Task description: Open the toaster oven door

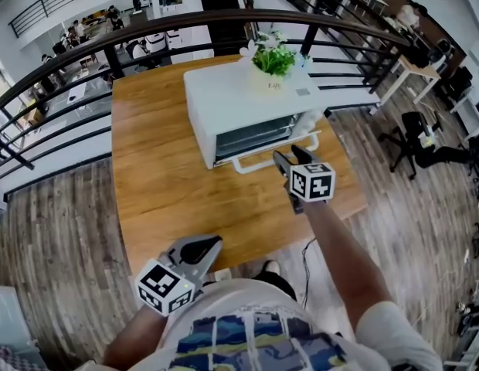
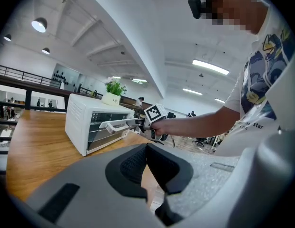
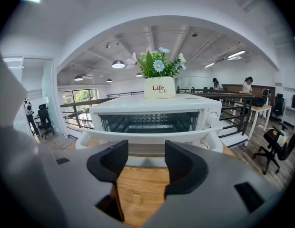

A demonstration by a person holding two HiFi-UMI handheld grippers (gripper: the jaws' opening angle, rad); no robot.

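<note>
White toaster oven [image 1: 251, 103] far on wooden table [image 1: 158, 168], long axis crosswise, front facing near edge, door lowered. Right gripper [image 1: 290, 159] spread wide, empty, beside handle [image 3: 147, 136]. Left gripper [image 1: 212, 244] closed, empty.

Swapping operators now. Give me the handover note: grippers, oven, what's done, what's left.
Left gripper: shut, empty, back at the near edge of the wooden table.
Right gripper: open, tips at the door handle, pads not on it.
Toaster oven: on that table, flower pot on top.
Done: oven looks part-way open, handle standing out and low.
Left: likely bring the handle fully down.
</note>
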